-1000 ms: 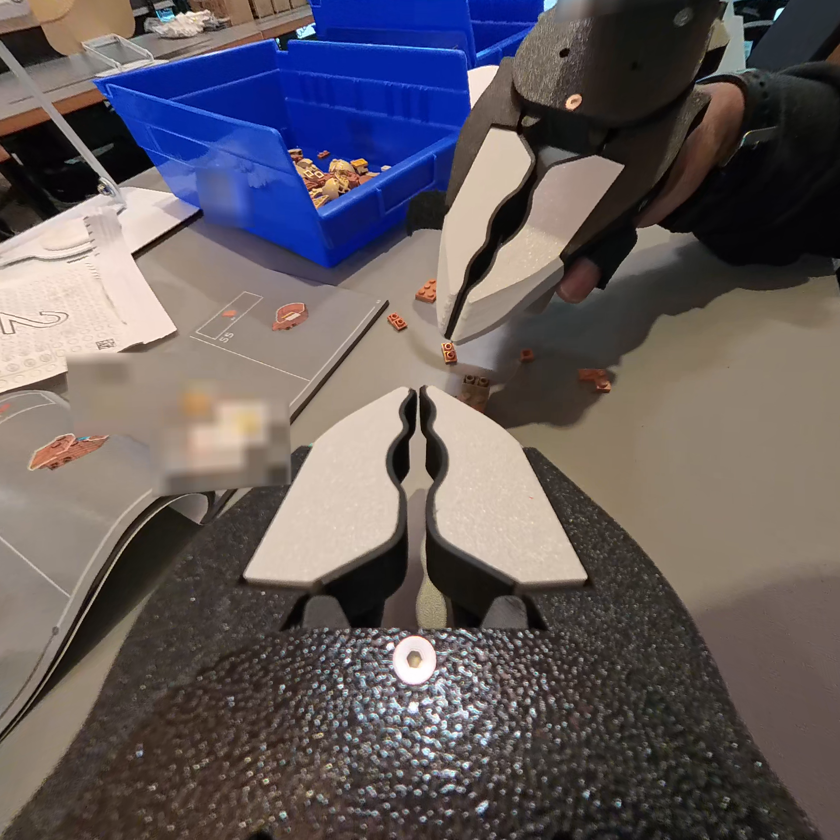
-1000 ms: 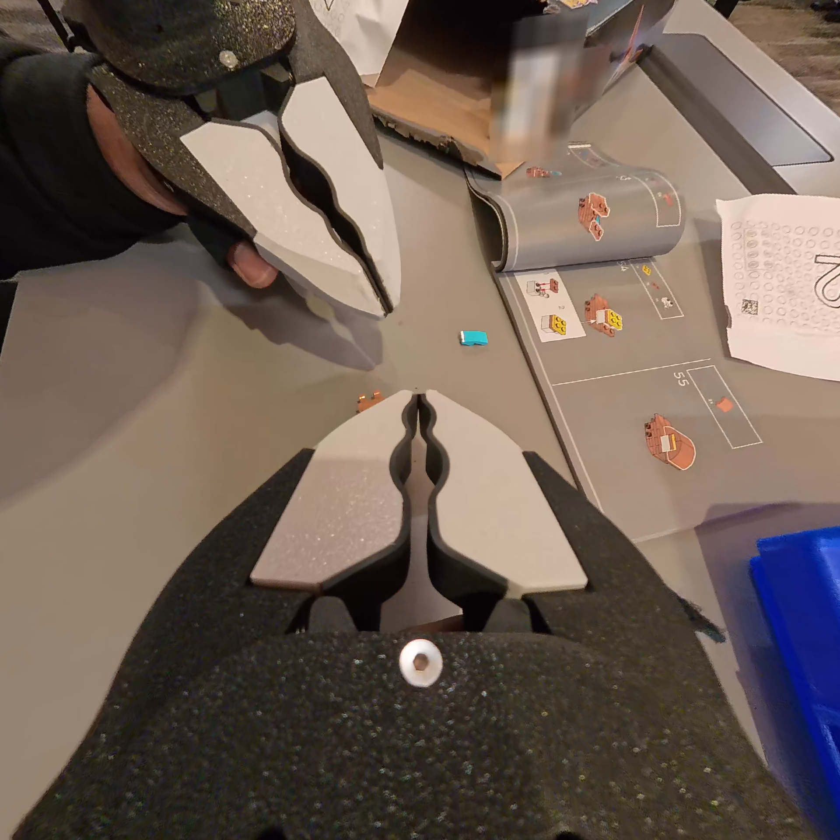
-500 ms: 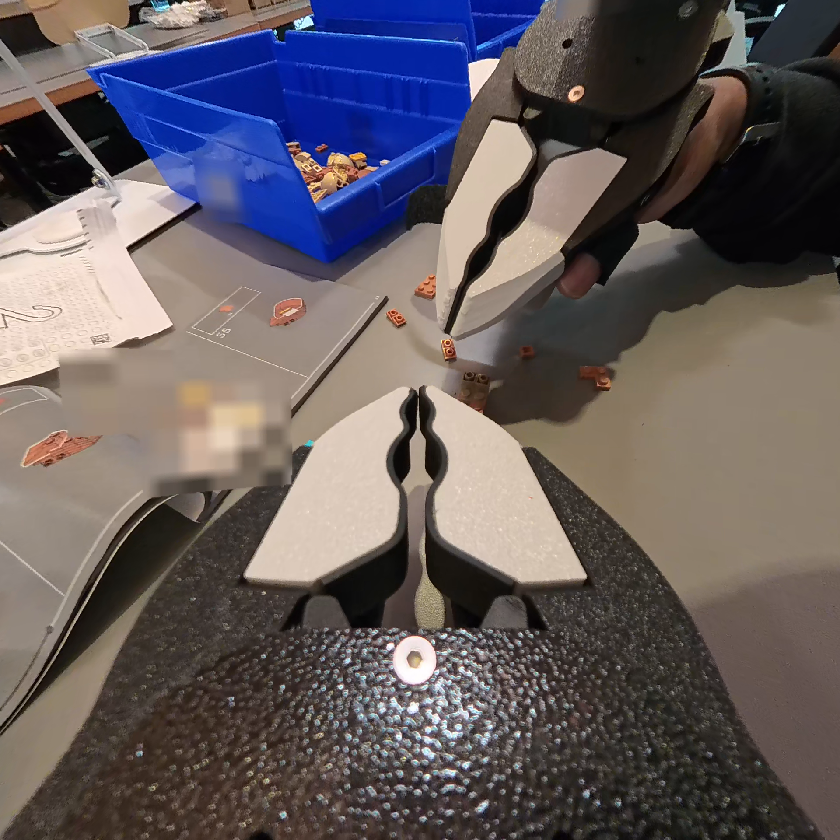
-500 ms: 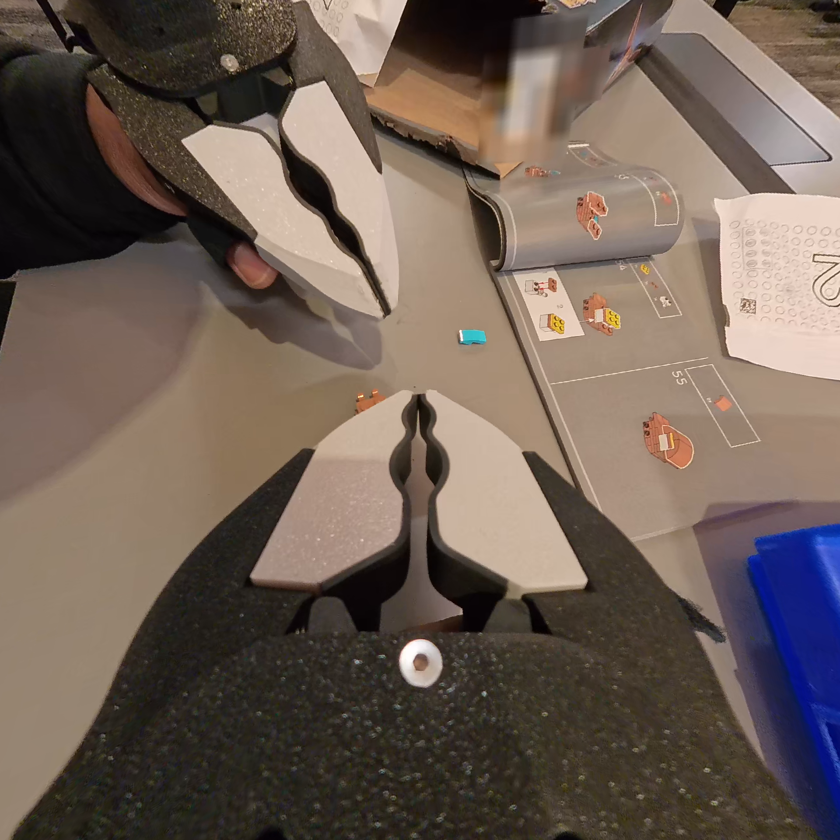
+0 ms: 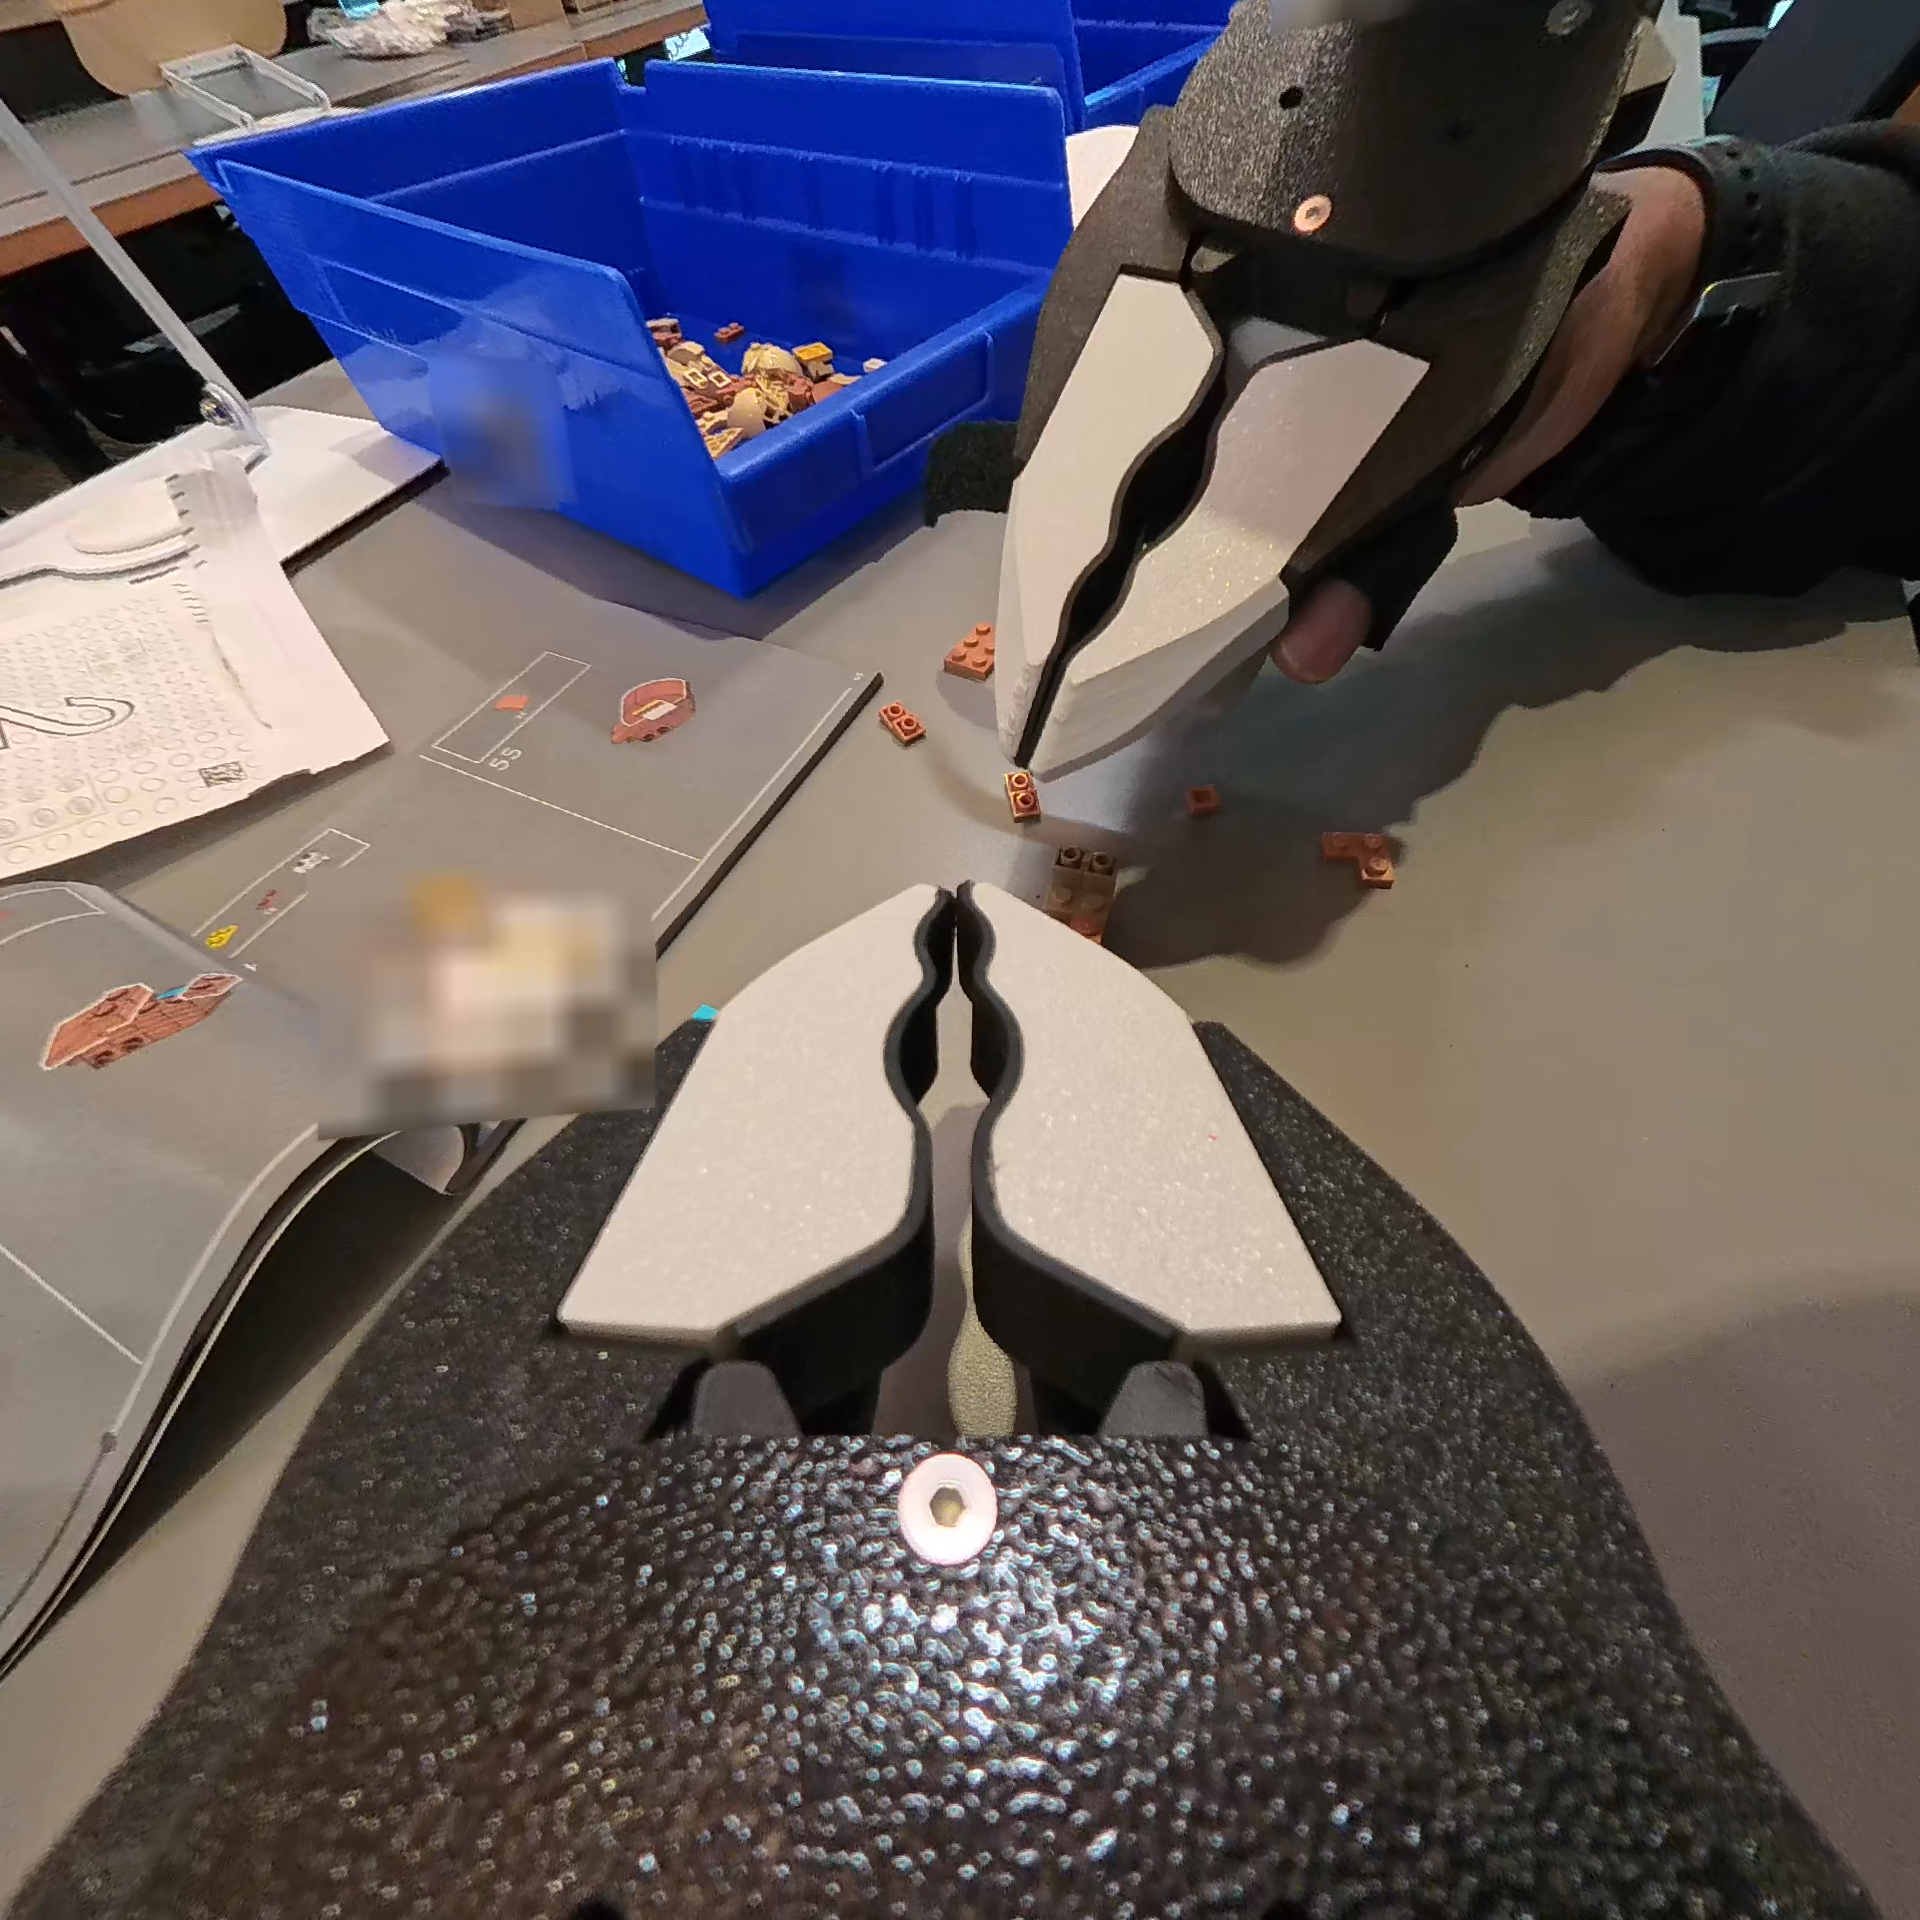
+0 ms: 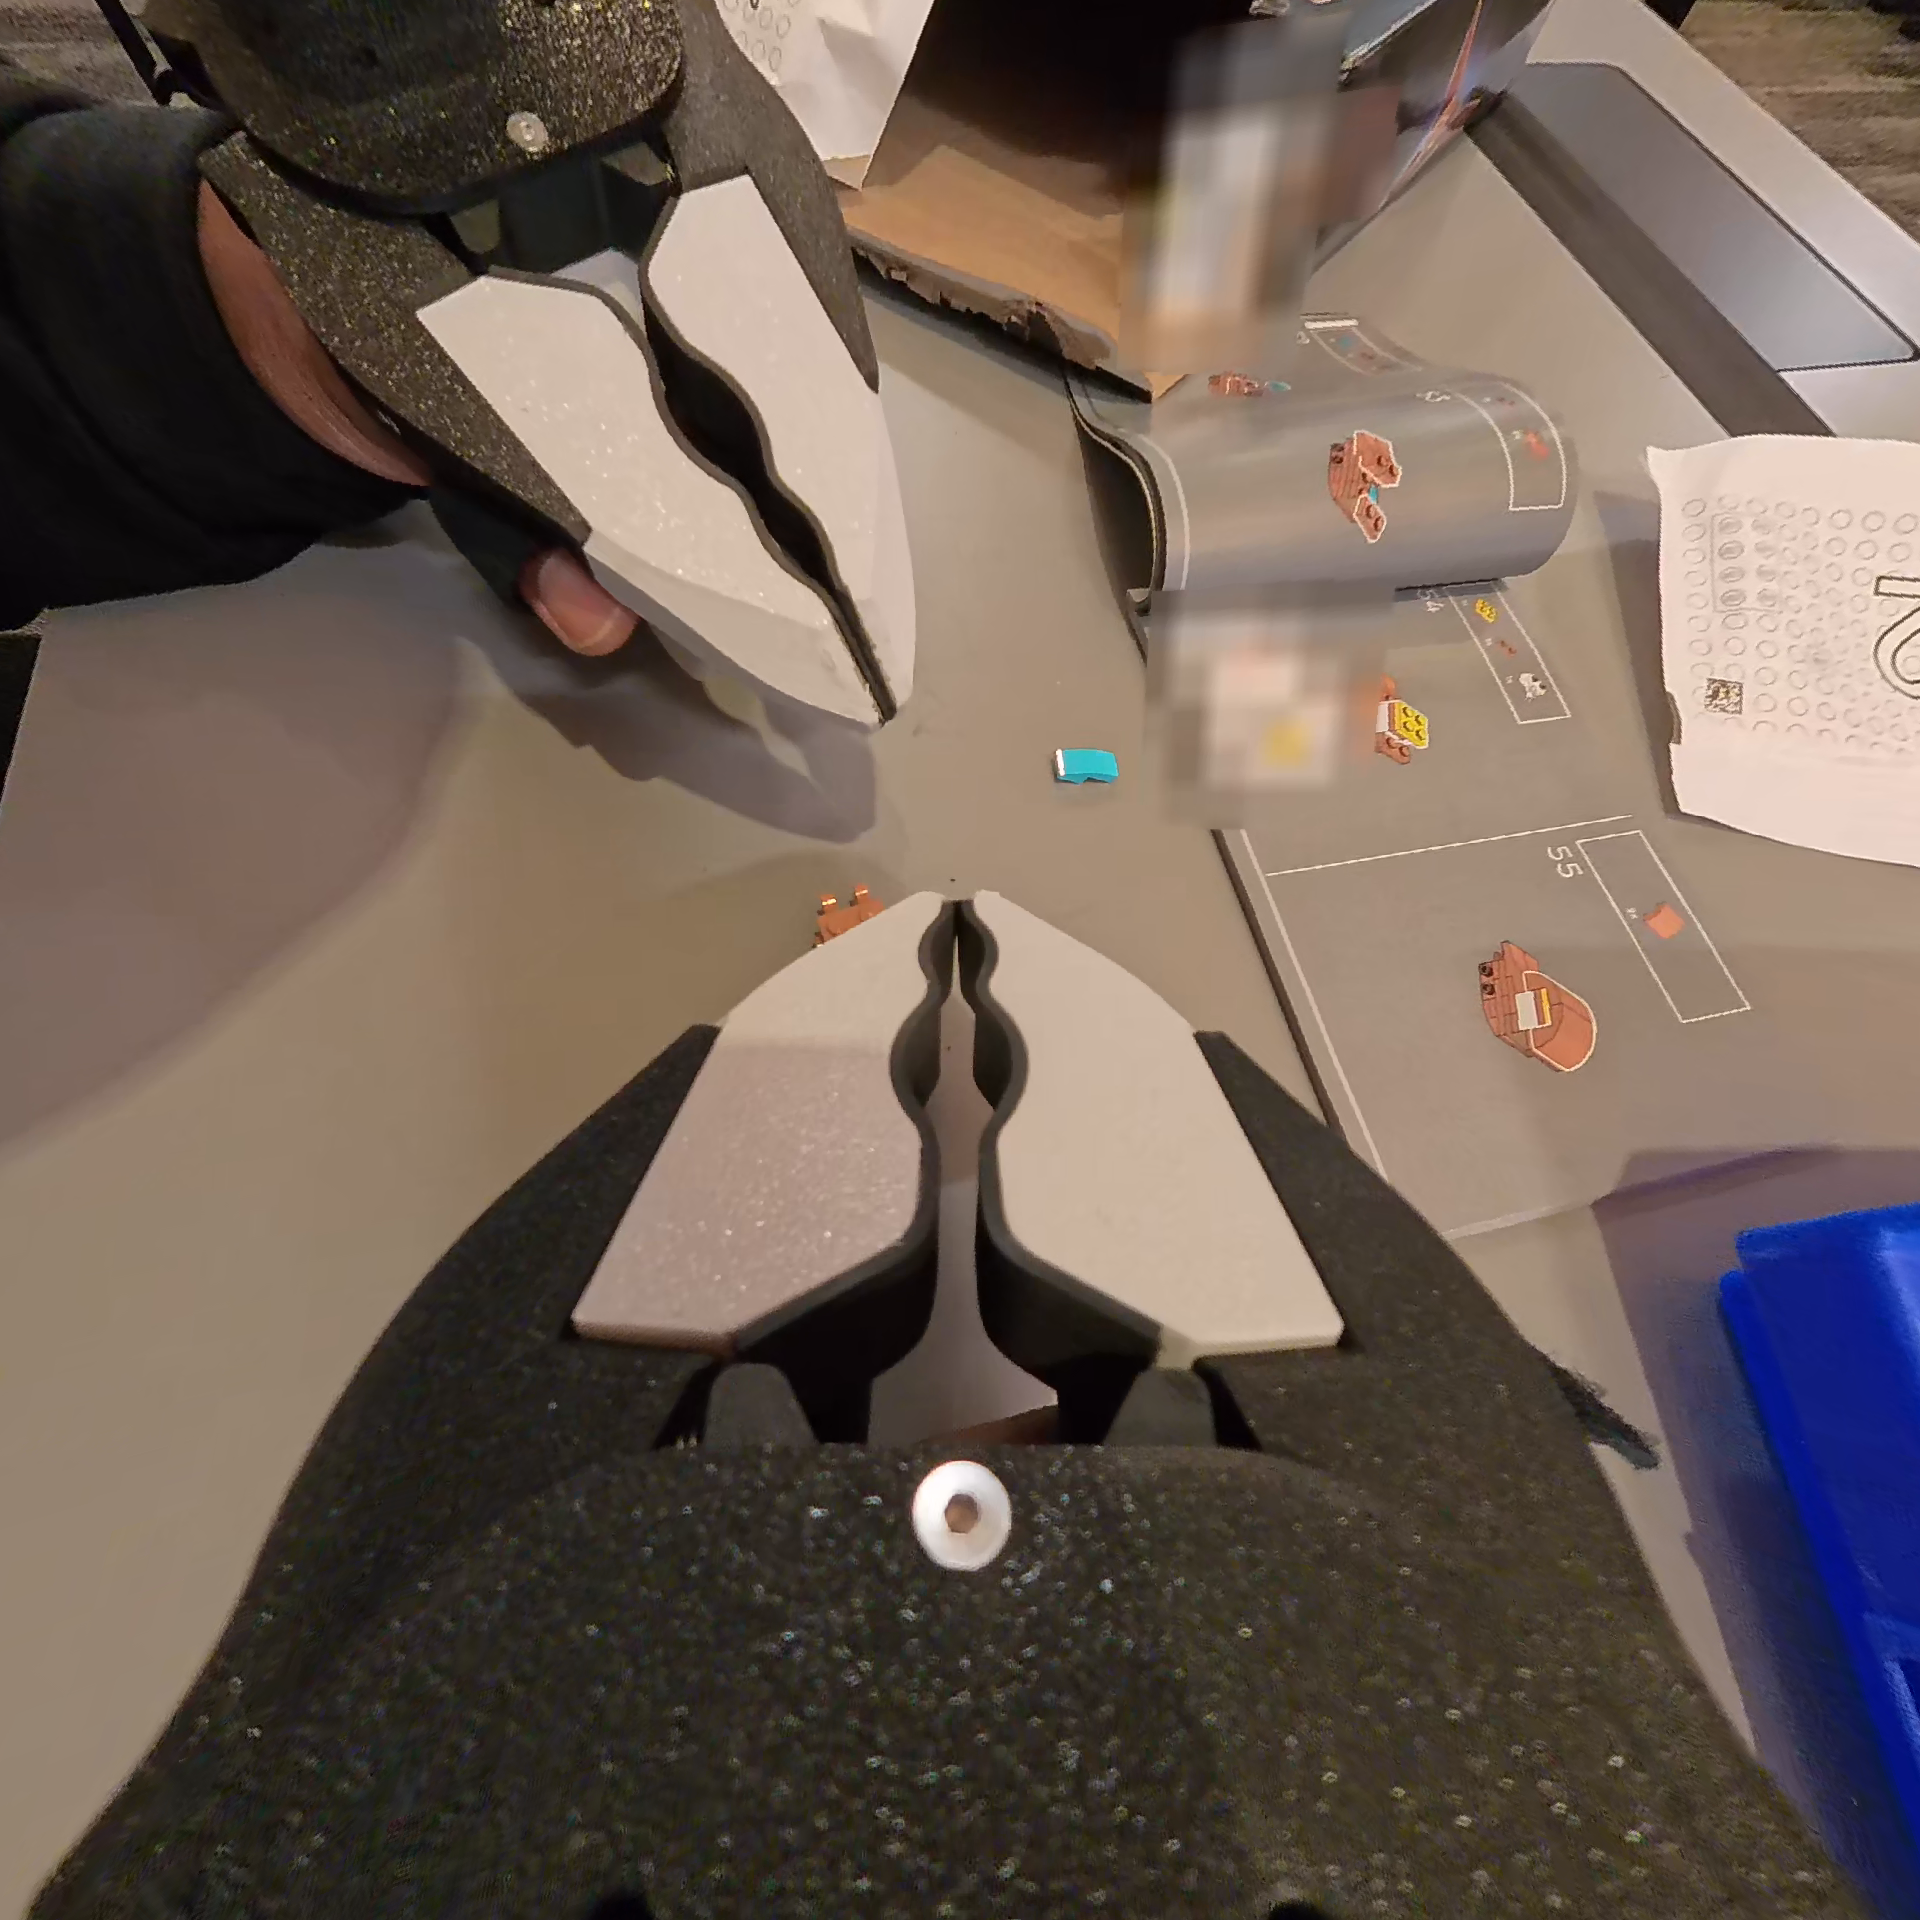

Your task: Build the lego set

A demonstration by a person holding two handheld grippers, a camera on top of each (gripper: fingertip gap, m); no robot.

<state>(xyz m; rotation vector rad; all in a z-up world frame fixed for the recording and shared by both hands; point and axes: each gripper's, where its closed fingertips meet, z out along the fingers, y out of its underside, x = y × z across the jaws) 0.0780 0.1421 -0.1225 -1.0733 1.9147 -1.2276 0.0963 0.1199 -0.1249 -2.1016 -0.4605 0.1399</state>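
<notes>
Brown two-stud plate [image 5: 1021, 796] lies on the grey table [image 5: 1558, 1039], just under the right gripper [image 5: 1023, 753], whose jaws are together on nothing. Nearer than the plate, the left gripper [image 5: 956, 894] is likewise closed and bare, beside a dark stacked brick [image 5: 1084, 883]. Beyond the plate stands a blue bin [image 5: 623, 343].

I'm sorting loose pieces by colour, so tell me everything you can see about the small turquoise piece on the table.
The turquoise piece is a single small, smooth, plastic-looking brick with a curved top and a pale end face. It lies flat on the grey table, apart from everything: neither gripper touches it. It sits between the left gripper and the open instruction booklet. In the left wrist view only a sliver shows beside that gripper's finger.
</notes>
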